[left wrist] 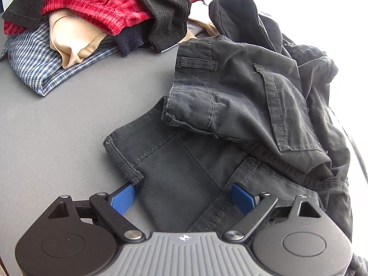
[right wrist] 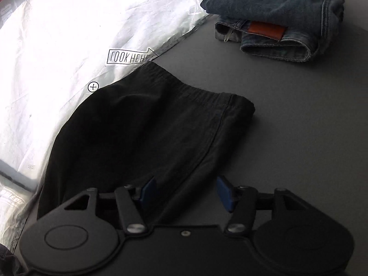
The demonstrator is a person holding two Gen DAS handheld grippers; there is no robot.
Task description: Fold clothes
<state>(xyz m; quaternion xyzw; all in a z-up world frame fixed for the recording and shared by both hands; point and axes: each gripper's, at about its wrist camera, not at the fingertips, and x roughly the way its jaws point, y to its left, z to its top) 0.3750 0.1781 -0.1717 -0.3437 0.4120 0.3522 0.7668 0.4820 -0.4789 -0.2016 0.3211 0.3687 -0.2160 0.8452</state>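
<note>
Dark grey cargo trousers [left wrist: 241, 105] lie crumpled on the grey table [left wrist: 69, 126], a leg hem reaching toward me. My left gripper [left wrist: 184, 195] is open, its blue fingertips [left wrist: 124, 197] straddling that leg end low over the cloth. In the right wrist view a black garment with an elastic waistband [right wrist: 147, 124] lies flat. My right gripper [right wrist: 186, 193] is open, its blue fingertips [right wrist: 224, 191] either side of the garment's near right edge.
A heap of clothes sits far left: red check [left wrist: 92, 2], blue plaid shirt [left wrist: 34, 66], beige piece [left wrist: 73, 41], dark knit [left wrist: 165, 16]. Folded blue jeans [right wrist: 276, 16] lie at far right. A shiny white plastic bag [right wrist: 69, 46] lies left of the black garment.
</note>
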